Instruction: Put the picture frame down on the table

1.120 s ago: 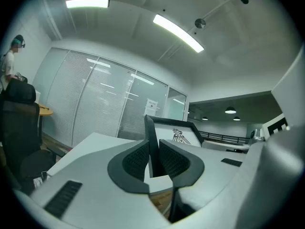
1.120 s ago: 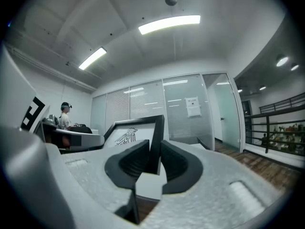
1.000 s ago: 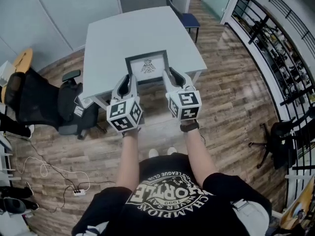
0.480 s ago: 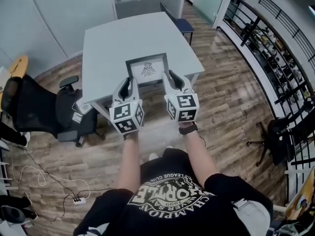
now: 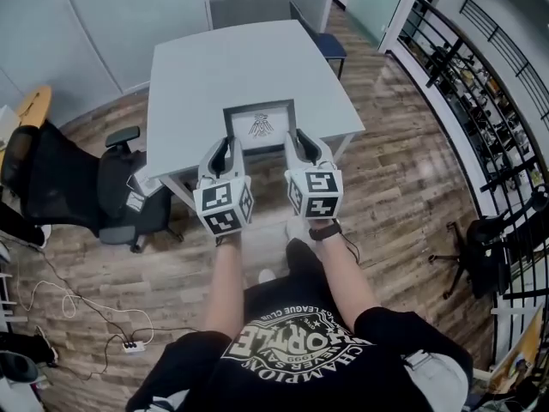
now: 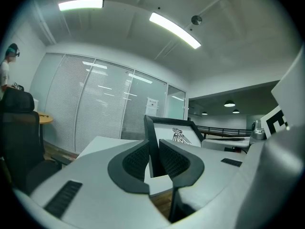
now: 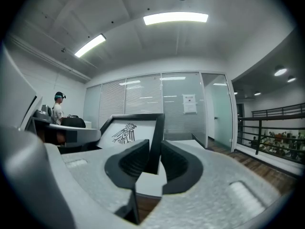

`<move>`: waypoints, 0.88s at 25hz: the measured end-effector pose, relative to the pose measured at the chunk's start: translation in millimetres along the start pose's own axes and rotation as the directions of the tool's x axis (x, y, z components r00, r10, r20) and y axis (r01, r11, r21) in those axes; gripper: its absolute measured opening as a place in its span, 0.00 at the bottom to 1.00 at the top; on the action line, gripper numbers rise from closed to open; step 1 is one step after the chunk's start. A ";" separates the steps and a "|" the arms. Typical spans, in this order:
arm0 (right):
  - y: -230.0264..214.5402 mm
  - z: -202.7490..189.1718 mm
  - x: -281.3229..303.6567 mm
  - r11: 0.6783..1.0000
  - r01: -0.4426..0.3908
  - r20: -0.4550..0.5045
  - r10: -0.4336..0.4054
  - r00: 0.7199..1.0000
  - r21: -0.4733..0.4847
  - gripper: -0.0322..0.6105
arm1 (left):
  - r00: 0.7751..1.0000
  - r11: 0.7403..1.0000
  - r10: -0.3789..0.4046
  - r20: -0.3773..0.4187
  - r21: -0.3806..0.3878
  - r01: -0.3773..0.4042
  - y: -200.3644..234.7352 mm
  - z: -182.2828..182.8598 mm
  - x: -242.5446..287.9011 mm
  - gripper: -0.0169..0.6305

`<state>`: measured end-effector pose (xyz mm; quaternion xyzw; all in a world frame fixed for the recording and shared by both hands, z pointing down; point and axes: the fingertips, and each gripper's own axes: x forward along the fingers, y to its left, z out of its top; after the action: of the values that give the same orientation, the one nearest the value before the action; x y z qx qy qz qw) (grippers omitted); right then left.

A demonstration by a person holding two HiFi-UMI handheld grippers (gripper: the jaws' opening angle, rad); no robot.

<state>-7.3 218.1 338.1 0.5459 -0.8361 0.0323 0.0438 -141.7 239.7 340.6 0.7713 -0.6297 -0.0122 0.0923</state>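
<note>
Nearest to my head camera are the operator's black printed shirt (image 5: 300,350) and two bare forearms reaching forward. At their ends, the left gripper (image 6: 154,157) has its jaws closed to a narrow gap on the left-hand side rail of the picture frame (image 5: 261,124). The dark rail sits pinched between the ribbed pads. The right gripper (image 7: 151,159) is clamped the same way on the right-hand side rail, so the frame is carried between the two tools, one to each side. The frame is black-edged with a white sheet bearing a dark bird-like emblem, and it leans back with its face turned up toward me. It is positioned over the near edge of the grey table (image 5: 214,58). I cannot tell from any view whether its lower edge touches the tabletop. Wooden flooring (image 5: 403,170) shows below the jaws and around the table. A black office chair (image 5: 60,183) stands to the left of the table, and a blue chair (image 5: 330,34) sits at its far right corner. A black railing (image 5: 480,67) runs along the right side.
</note>
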 end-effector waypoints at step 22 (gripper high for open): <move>-130.1 29.4 206.5 0.995 -0.088 0.040 0.087 0.995 0.036 0.16 | 0.997 0.996 0.075 0.021 0.034 -0.076 0.8 31.8 219.6 0.14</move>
<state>28.1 -25.1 332.1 0.5100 -0.8591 0.0395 0.0159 -101.3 21.7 330.9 0.7482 -0.6595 -0.0053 0.0728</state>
